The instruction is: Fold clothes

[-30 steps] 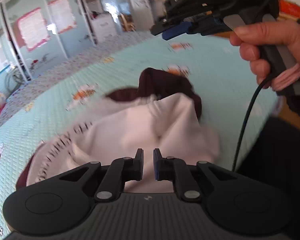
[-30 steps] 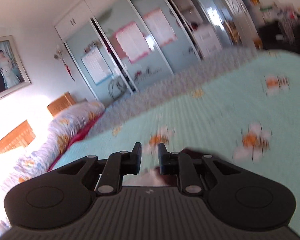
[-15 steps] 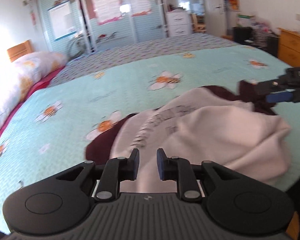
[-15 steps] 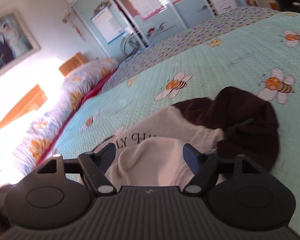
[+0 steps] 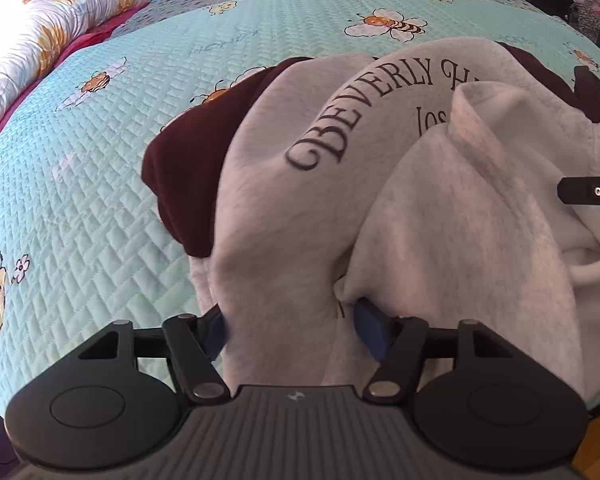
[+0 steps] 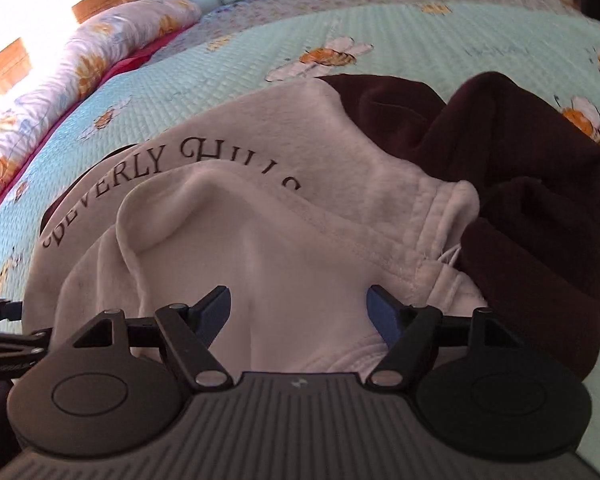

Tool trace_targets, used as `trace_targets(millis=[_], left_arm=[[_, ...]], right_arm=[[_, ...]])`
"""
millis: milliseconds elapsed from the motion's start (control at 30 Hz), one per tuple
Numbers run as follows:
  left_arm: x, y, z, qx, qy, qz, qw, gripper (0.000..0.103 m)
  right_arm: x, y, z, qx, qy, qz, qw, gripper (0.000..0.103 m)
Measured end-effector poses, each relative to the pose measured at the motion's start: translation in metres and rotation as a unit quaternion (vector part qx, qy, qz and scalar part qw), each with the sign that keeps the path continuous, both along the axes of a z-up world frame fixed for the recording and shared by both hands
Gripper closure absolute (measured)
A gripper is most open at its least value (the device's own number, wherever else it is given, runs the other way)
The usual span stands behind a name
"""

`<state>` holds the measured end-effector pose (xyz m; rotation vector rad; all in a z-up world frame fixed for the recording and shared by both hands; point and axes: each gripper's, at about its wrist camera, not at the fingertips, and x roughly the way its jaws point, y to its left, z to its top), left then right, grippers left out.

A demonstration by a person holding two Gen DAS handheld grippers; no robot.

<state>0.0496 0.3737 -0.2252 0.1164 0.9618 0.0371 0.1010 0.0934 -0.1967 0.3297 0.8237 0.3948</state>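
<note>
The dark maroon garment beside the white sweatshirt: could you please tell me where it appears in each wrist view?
Left wrist: the maroon garment shows left of centre, emerging from under the white sweatshirt; more peeks out at the upper right.
Right wrist: it fills the right side, beside the sweatshirt's ribbed hem.
Shared landmark: the arched "BEVERLY HILLS" lettering.

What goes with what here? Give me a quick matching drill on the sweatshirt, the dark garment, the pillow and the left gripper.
Things:
1. white sweatshirt
2. maroon garment
3. floral pillow
4. left gripper

States or places:
A. open, a fold of white fabric between its fingers
B. along the bed's far left edge
C. crumpled, printed with black lettering
D. partly under the white fabric, bunched to its right

Pairs: 1-C, 2-D, 3-B, 4-A
</note>
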Motion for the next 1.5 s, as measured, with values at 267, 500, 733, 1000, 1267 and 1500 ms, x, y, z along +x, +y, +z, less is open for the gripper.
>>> trace_targets(millis=[267,500,733,1000,1267,1500], left_arm=[[-0.024,-0.091,0.056,-0.044,-0.080,-0.149,0.9846,0.093],[-0.059,-0.130,0.063,-0.031,-0.096,-0.222,0.9697,0.083],[-0.069,-0.043,0.081,-0.089,-0.098,-0.126,0.9831,0.062],[-0.053,0.018,0.115,-0.090,-0.134,-0.026,0.9866,0.057],[-0.010,0.010,0.096,-0.052,-0.106,-0.041,0.9922,0.047],[0.076,-0.009,0.046,-0.103,-0.006,-0.026,0.9944,0.033]], right_arm=[[-0.012,-0.022,-0.004,-0.002,-0.002,-0.028,1.000,0.102],[-0.041,-0.069,0.033,0.021,-0.028,-0.076,0.996,0.091],[-0.052,-0.093,0.053,0.113,-0.051,-0.085,0.989,0.053],[0.047,-0.052,0.078,0.079,-0.054,-0.016,0.995,0.026],[0.175,-0.009,-0.004,-0.032,0.090,-0.005,0.995,0.026],[0.158,0.011,-0.027,-0.082,0.058,0.026,0.995,0.029]])
